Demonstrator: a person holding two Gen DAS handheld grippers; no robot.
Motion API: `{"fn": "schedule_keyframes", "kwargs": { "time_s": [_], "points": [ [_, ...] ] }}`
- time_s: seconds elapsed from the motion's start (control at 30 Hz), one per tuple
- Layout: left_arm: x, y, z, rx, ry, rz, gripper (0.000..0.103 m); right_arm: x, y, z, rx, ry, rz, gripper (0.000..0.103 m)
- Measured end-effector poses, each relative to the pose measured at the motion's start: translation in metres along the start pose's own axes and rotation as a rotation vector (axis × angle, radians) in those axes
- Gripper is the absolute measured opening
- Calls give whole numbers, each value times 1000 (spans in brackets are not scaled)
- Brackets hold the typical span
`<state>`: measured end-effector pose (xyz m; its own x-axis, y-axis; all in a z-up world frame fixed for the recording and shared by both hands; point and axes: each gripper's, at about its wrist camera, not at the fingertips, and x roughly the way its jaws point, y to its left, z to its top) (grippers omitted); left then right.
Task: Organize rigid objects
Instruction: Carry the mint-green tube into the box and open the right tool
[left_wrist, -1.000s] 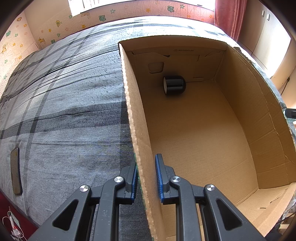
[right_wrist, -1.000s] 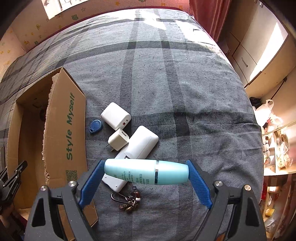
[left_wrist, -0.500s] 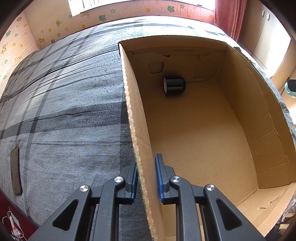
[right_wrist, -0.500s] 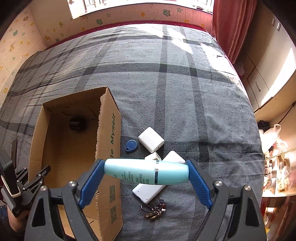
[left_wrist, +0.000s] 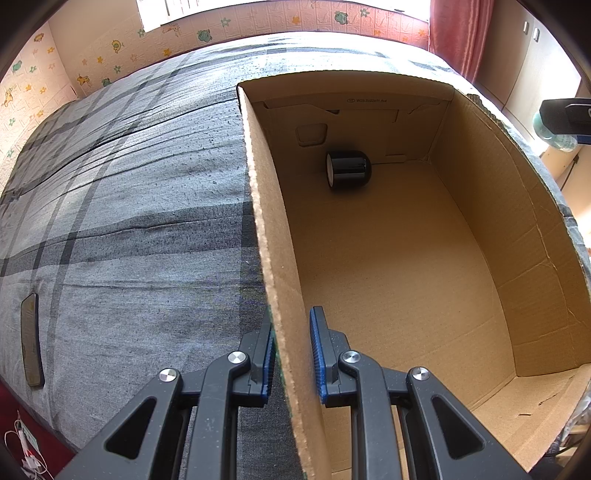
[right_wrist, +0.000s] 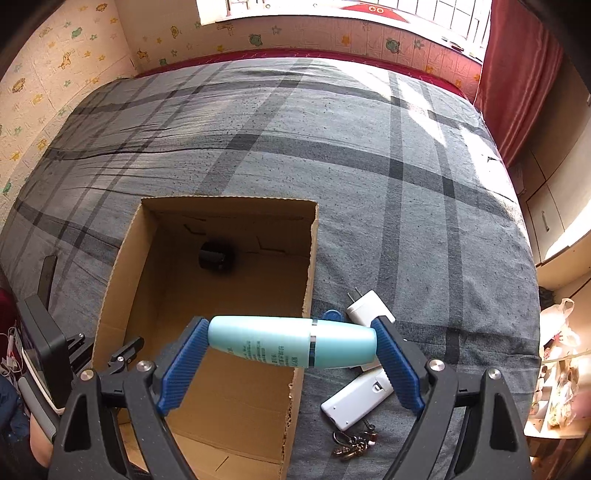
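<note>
While left gripper (left_wrist: 291, 354) pinches box wall (left_wrist: 273, 258), right gripper (right_wrist: 291, 350) clamping bottle (right_wrist: 291, 346)

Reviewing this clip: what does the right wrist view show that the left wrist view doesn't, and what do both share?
Only the right wrist view: the right gripper clamping the pale blue plastic bottle end to end, plus the white charger plug, white flat device and bunch of keys on the grey checked bedspread.

Only the left wrist view: the left gripper shut on the box's left wall, and a dark flat slab near the bed's edge.

Both: the open brown cardboard box with the black cylinder inside.
</note>
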<state>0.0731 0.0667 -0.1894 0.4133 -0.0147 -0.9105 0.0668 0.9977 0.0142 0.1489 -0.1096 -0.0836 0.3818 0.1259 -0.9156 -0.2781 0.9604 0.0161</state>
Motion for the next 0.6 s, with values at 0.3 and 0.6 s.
{"fn": "schedule_keyframes", "kwargs": {
  "time_s": [0.3, 0.6],
  "points": [
    [0, 0, 0, 0, 0, 0, 19, 16, 29, 10, -47, 19, 34, 91],
    [0, 0, 0, 1, 0, -1, 19, 41, 47, 14, -71, 55, 58, 91]
  ]
}}
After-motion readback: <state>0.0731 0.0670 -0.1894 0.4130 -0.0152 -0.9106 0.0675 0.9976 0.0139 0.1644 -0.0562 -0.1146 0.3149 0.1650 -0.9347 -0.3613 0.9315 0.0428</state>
